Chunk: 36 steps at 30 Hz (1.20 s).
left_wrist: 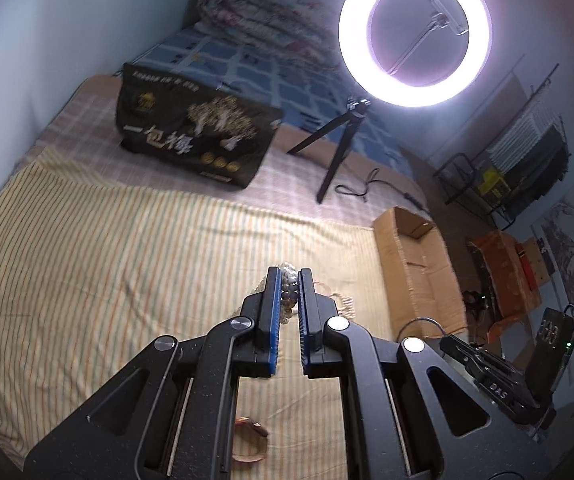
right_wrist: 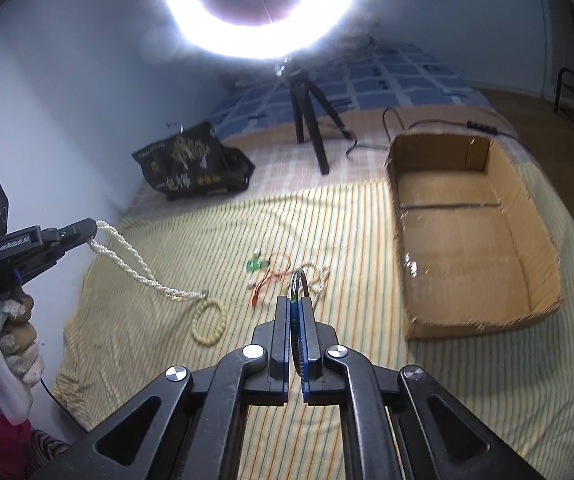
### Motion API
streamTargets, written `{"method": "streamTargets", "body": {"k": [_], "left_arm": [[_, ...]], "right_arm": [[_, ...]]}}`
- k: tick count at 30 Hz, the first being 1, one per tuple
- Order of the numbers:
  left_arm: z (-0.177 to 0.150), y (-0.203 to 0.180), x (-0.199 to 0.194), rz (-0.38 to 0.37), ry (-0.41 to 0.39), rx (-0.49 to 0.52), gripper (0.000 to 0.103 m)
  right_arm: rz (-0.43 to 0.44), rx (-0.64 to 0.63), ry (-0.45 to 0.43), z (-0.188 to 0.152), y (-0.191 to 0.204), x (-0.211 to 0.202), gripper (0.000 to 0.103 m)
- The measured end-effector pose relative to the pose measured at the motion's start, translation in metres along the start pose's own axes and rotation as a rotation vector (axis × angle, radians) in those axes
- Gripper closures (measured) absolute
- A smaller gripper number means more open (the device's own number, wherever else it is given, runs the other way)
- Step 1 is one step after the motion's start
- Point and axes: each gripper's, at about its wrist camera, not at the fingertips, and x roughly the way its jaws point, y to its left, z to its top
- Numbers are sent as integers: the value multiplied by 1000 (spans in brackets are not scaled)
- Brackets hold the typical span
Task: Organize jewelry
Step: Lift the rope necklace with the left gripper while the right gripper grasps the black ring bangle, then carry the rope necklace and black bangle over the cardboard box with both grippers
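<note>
My left gripper is shut on a twisted pearl necklace; in the right wrist view the left gripper holds the pearl necklace lifted, its far end trailing on the striped cloth. My right gripper is shut on a dark green bangle, held edge-on above the cloth. On the cloth lie a cream bead bracelet, a red cord with a green pendant and a pale bead string. An open cardboard box stands to the right, empty.
A ring light on a black tripod stands behind the cloth, with a cable. A black printed bag sits at the back left by the wall. A brown bangle lies under the left gripper.
</note>
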Motion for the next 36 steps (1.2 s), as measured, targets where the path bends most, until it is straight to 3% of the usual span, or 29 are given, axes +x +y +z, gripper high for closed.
{"method": "streamTargets", "body": {"k": [17,36], "left_arm": [[34,-108,-8,-144,-47,159,97],[56,-232,66,-231,-12,284,97]], "right_arm": [[-96,54,-130,32,-49,-38,102],[-184,130,-110,38,-110,-35,102]]}}
